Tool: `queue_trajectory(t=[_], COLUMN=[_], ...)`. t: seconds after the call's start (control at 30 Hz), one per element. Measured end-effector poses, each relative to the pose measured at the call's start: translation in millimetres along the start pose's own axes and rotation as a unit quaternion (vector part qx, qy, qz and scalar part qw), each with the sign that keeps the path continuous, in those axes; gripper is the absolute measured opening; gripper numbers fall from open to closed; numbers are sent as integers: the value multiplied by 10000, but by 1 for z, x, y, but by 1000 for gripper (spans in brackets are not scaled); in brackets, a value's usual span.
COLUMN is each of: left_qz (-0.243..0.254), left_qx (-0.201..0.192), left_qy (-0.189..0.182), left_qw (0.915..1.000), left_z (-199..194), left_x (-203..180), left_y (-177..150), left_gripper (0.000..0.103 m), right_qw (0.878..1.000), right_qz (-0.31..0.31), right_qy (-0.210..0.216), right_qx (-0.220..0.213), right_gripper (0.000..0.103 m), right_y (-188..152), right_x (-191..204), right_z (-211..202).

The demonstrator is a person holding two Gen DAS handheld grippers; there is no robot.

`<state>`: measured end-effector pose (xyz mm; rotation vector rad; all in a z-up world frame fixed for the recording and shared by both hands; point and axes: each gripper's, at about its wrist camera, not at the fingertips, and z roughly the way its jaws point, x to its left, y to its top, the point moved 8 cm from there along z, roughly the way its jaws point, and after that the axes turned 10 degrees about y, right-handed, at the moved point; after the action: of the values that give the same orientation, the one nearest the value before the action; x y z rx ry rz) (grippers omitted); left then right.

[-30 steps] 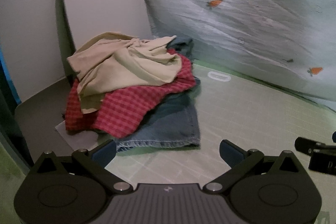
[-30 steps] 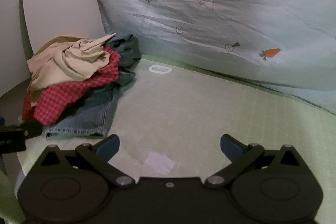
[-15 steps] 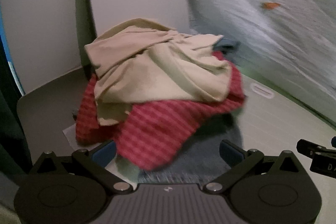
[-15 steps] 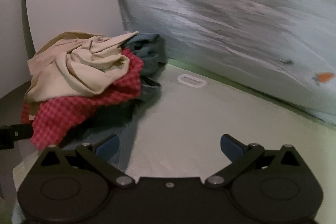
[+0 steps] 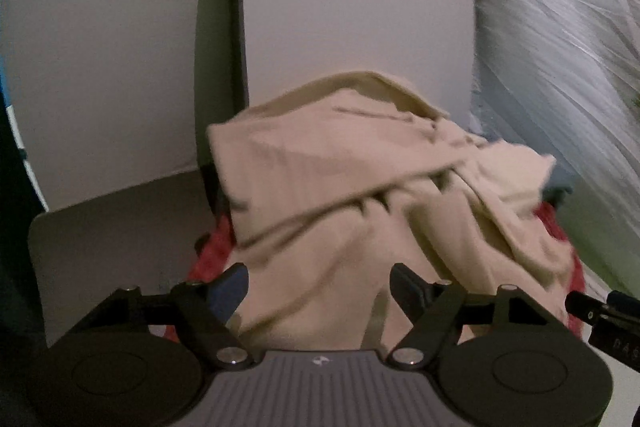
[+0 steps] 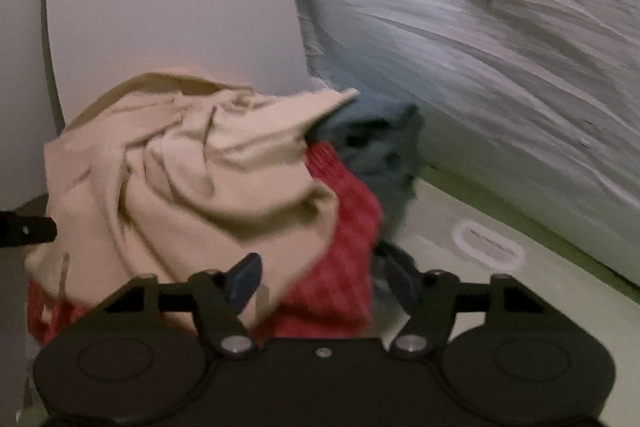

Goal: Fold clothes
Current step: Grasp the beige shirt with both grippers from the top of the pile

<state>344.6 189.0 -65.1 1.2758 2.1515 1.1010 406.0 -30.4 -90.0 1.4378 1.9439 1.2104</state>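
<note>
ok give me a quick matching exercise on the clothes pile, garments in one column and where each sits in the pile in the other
Column 1:
1. beige garment
2. red checked garment
3. dark blue-grey garment
4. left tool

Column 2:
a. at the far right of the pile, towards the sheet
b. open, with beige cloth between its fingers
c. on top of the pile
d. under the beige cloth, showing at its lower edges

Pairs: 1-c, 2-d, 3-a, 4-b

I see the clothes pile (image 6: 192, 171) blocking ahead; open bench (image 6: 500, 303) lies right, below the draped sheet (image 6: 480, 67).
</note>
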Motion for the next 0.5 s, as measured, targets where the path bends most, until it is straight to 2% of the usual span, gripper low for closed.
queue_trajectory(t=[0.1,0.2,0.23,0.27,0.3,0.37,0.43,0.5], left_qz=[57,-28,-41,-47,-54,-93,-26,4], left_qx=[198,500,531,538,543,483,378,275], left_qy=[-163,-290,-326,-378,-432,-452,-440,-466], left_qw=[9997,9983,9981,9978,9976,9978,9983,9985], left_z=[23,38,39,39,39,35,28,19], left_x=[-10,-17,-18,-19,-20,-19,-21,-22], left_y=[5,4,4,4,4,5,5,6], left_gripper=[79,78,73,69,62,45,20,11], right_qw=[10000,9998,9997,9994,9989,9978,9986,9988], right_qz=[-13,52,118,188,268,309,44,-193], right_qy=[70,58,109,173,308,546,514,454], right_qx=[-6,170,194,214,210,199,113,-34], right_gripper=[66,66,66,60,53,20,12,10], right_y=[12,11,10,10,9,9,11,13], right_x=[2,-1,-3,-4,-4,0,7,12], right_z=[25,47,51,54,55,53,46,36])
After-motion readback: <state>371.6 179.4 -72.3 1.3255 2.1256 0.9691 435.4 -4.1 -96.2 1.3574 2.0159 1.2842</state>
